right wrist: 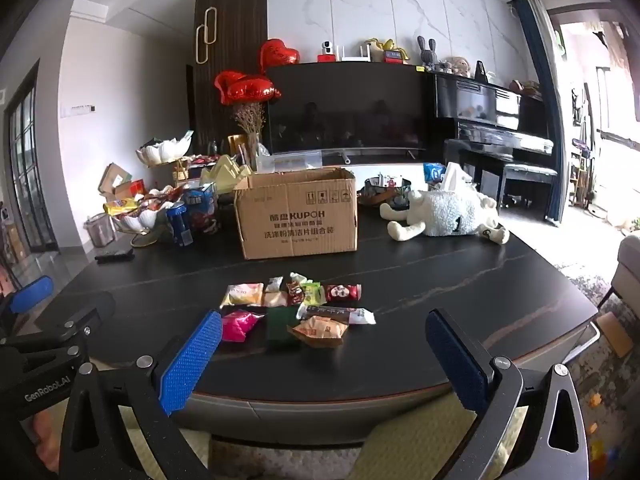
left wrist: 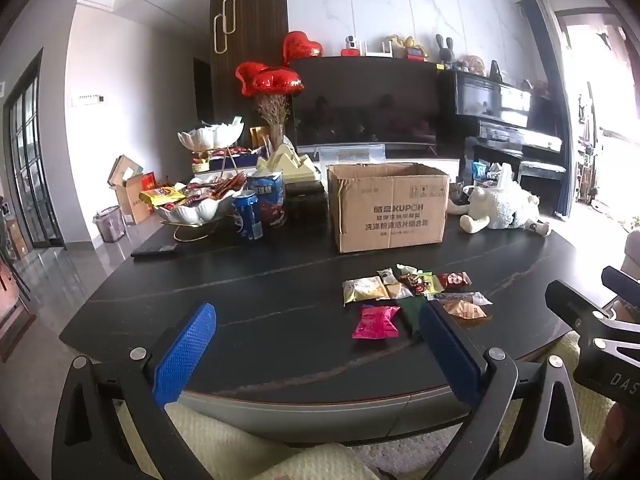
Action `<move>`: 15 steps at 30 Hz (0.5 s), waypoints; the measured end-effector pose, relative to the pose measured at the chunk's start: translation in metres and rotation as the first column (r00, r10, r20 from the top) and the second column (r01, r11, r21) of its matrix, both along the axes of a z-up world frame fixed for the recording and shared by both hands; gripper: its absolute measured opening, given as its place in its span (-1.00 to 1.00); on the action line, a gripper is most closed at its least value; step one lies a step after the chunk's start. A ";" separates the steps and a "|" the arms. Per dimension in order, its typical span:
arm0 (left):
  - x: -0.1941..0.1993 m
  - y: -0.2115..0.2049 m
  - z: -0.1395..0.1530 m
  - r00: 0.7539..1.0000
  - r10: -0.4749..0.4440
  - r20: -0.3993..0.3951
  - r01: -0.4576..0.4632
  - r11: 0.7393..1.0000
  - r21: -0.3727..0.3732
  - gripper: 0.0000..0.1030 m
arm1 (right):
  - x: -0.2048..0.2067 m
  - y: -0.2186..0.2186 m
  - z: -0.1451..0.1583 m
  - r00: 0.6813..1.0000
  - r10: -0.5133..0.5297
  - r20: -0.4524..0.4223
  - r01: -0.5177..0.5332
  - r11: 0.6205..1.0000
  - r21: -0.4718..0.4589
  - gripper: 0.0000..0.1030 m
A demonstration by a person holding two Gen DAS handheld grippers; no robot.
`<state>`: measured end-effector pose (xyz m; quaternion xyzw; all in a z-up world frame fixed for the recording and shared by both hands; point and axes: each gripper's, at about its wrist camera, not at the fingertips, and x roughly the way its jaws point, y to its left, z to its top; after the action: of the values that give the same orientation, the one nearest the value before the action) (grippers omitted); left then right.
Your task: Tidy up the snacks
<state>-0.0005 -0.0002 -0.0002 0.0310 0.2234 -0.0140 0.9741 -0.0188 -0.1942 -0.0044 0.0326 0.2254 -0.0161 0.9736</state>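
Both the left tongs and the right tongs gape wide, empty. Just beyond them on the tabletop lie the snacks; the long bar lies crosswise.

On the dark stone table stood one open brown cardboard box, one white plush sheep toy, one blue drink can and one white petal-shaped snack bowl. In front of the box lay roughly ten small wrapped snack packets, overlapping so the count was uncertain; one was a pink foil packet. Three red heart-shaped foil balloons were counted behind.
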 end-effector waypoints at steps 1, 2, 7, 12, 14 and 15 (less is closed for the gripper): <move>0.000 0.000 0.000 1.000 -0.003 -0.003 0.003 1.000 -0.001 1.00 | 0.000 0.000 0.000 1.000 0.002 0.000 -0.002 1.000 0.001 0.99; -0.003 -0.003 0.001 1.000 0.003 0.006 -0.003 1.000 0.015 1.00 | 0.001 -0.001 0.000 1.000 0.004 0.000 -0.004 1.000 0.002 0.99; -0.003 0.004 -0.002 1.000 -0.013 -0.018 0.012 1.000 -0.018 1.00 | -0.001 0.000 0.001 1.000 0.008 0.010 -0.008 1.000 -0.001 0.99; 0.002 0.000 -0.002 1.000 -0.005 -0.022 0.005 1.000 -0.001 1.00 | -0.001 -0.001 0.001 1.000 0.005 0.010 -0.005 1.000 0.000 0.99; 0.000 0.001 0.000 1.000 -0.006 -0.018 0.006 1.000 -0.001 1.00 | -0.001 -0.001 0.001 1.000 0.006 0.009 -0.006 1.000 -0.001 0.99; 0.000 0.001 0.001 1.000 -0.006 -0.016 0.006 1.000 -0.001 1.00 | -0.002 -0.002 0.001 1.000 0.008 0.010 -0.008 1.000 0.002 0.99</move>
<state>-0.0007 0.0009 0.0003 0.0309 0.2309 -0.0171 0.9723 -0.0206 -0.1958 -0.0034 0.0329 0.2206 -0.0117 0.9747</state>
